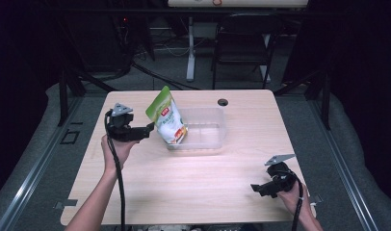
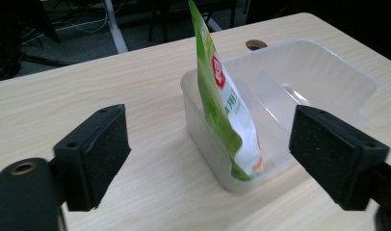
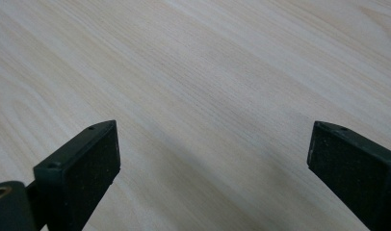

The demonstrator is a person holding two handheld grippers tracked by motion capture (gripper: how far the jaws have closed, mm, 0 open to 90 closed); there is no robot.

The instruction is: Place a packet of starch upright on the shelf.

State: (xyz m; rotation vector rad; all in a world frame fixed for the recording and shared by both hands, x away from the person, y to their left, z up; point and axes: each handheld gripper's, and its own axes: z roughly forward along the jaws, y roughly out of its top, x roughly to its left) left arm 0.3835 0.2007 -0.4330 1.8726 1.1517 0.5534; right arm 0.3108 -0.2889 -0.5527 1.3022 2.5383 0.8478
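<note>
Standing on end in the near-left corner of the clear tub (image 1: 217, 126), the green-and-white pouch (image 1: 167, 117) leans on the tub's left wall, its top reaching well above the rim. My left tool (image 1: 149, 129) hovers just beside that wall, jaws spread wide with nothing between them; in the left gripper view the pouch (image 2: 221, 98) and the tub (image 2: 328, 67) lie ahead of the gap, untouched by either pad. My right tool (image 1: 255, 187) sits low over the near-right part of the counter (image 1: 193, 192), well apart from the tub, its jaws likewise wide and empty above bare wood (image 3: 208, 86).

Hazards, as I judge them:
- The pouch is tall, narrow and propped only by the wall, so a brush from my left tool or its cable could tip it out over the rim, or flat into the tub.
- The tub looks light and nothing holds it; a nudge could slide it across the counter and carry the pouch along.
- The pouch looks soft, and it may slump or fold unprompted once its contents settle.
- If I reach in again, pinching the thin upper seal might crumple it or let it slip.
- My right tool is too distant to steady anything in time.
</note>
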